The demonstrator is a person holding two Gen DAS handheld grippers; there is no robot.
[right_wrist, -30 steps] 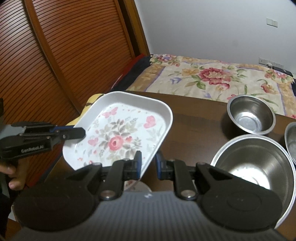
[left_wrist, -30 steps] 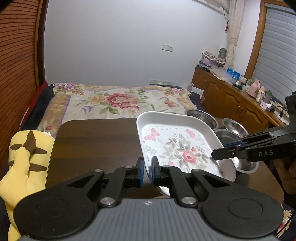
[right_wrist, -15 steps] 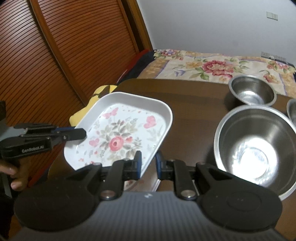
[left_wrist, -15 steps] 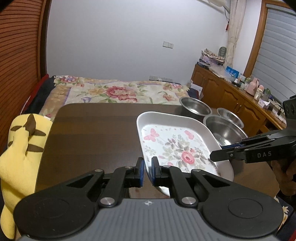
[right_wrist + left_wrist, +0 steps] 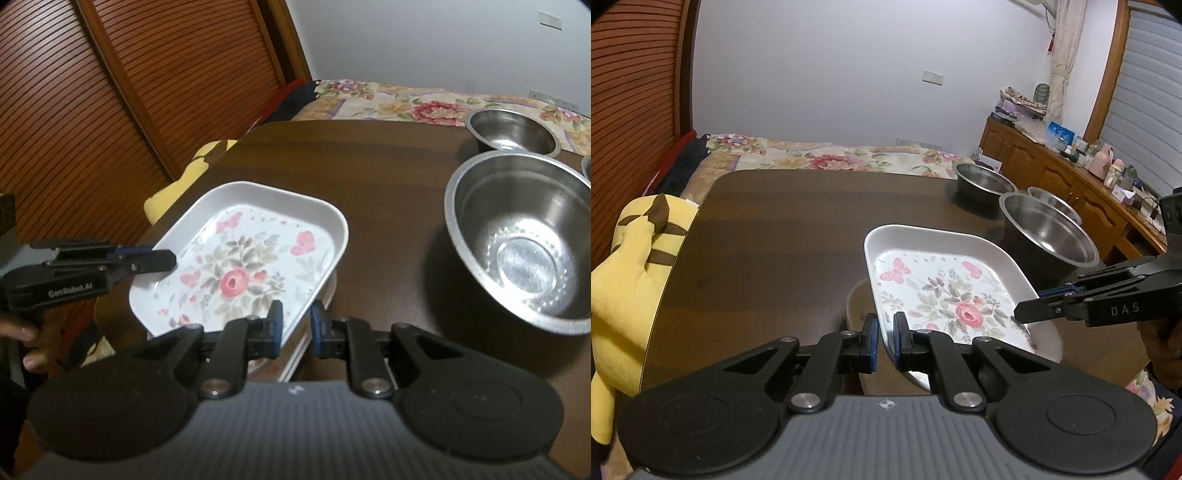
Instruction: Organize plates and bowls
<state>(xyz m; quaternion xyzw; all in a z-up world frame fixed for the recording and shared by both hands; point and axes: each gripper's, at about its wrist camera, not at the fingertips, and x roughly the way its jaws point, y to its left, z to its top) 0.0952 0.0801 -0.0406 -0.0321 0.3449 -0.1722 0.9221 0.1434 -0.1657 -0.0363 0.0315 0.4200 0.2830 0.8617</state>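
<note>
1. The left gripper (image 5: 884, 341) is clamped on the near-left rim of the floral tray (image 5: 938, 291), jaws pinched tight on the edge.
2. The right gripper (image 5: 295, 325) is clamped on the tray's near-right rim.
3. The tray is held by both grippers, tilted, just above the dark table (image 5: 775, 229) near its front edge.
4. Under the tray a second plate (image 5: 295, 363) is partly seen; whether the two touch cannot be told.
5. A large steel bowl (image 5: 524, 243) is seen on the table right of the tray.
6. Farther back, a small steel bowl (image 5: 513, 131) is noted; a third bowl (image 5: 1054, 201) lies beside it.
7. A yellow plush (image 5: 635, 273) is seen at the table's left edge.
</note>
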